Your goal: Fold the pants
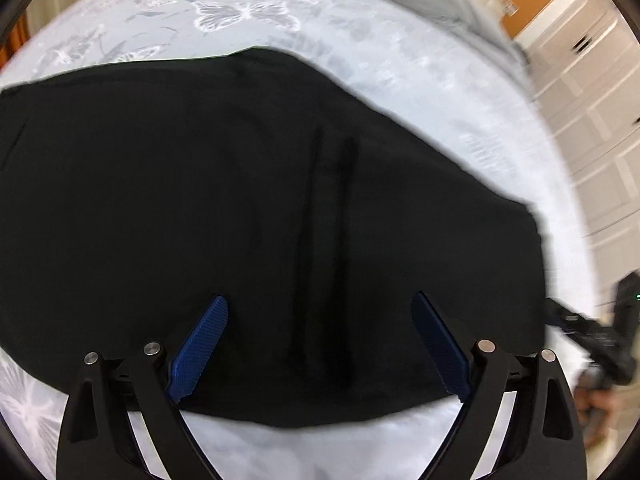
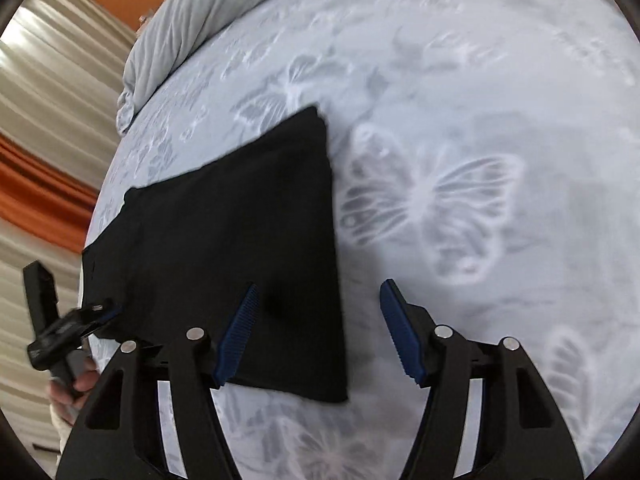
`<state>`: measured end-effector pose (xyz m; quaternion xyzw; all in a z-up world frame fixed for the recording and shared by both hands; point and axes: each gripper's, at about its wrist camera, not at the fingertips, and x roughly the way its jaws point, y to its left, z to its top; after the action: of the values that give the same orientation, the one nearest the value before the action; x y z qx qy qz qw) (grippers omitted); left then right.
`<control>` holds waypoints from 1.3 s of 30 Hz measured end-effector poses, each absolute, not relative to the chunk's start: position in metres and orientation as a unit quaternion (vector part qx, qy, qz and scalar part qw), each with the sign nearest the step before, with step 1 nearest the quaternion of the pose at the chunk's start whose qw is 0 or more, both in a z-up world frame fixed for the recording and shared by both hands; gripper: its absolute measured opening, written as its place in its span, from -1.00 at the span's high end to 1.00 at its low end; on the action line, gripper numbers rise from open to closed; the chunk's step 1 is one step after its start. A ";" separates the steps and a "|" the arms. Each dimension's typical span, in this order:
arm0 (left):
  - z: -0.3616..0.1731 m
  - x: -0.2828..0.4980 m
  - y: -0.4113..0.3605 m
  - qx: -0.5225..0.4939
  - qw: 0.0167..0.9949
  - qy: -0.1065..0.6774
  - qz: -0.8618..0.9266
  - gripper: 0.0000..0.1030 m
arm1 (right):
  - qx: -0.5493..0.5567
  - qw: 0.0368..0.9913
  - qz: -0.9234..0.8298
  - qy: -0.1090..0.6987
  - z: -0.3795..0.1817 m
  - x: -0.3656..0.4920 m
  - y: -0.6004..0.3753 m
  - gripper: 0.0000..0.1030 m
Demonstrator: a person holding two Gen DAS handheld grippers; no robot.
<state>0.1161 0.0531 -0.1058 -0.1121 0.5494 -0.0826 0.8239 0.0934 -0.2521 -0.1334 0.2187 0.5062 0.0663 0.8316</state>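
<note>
Bed with a pale blue-white butterfly-print sheet [image 2: 460, 92], carrying folded black fabric pants [image 2: 240, 220].
The pants [image 1: 200, 180] lie flat on the sheet [image 1: 460, 92], folded into a broad dark panel with straight edges; a rumpled plain grey cloth [image 2: 180, 28] lies along the sheet's far edge, apart from them.

Both fisheye views are bending hard toward the rim, with a black vignette eating the corners. Light is looking soft and even, kind of daylight-ish, no harsh glare anywhere. The black pants [image 1: 240, 200] are swallowing all detail, just a dark blob with two faint creases. The butterfly bedsheet [image 2: 460, 200] is staying fairly readable but slightly washed out. Motion blur is smearing the closet doors [image 1: 592, 128] at 3 o'clock in the left view, and the curtains [image 2: 52, 120] at 9 o'clock in the right view.
</note>
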 end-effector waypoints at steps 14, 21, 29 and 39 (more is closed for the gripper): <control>-0.113 0.111 0.030 -0.014 0.851 0.521 -0.061 -0.89 | 0.262 0.855 0.080 0.441 -0.127 0.178 -0.249 0.84; -0.107 0.116 0.039 -0.032 0.848 0.524 -0.074 -0.88 | 0.206 0.883 0.032 0.420 -0.101 0.174 -0.263 -0.25; -0.093 0.095 0.008 -0.070 0.836 0.507 -0.198 -0.88 | 0.269 0.847 0.072 0.452 -0.126 0.171 -0.284 0.45; -0.121 0.084 -0.022 0.070 0.846 0.503 -0.160 -0.89 | 0.273 0.871 0.067 0.403 -0.118 0.214 -0.279 0.97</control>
<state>0.0842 -0.0217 -0.1212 0.0700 0.5033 -0.1603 0.8462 0.2140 -0.2791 -0.1179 0.2731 0.4034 0.0674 0.8707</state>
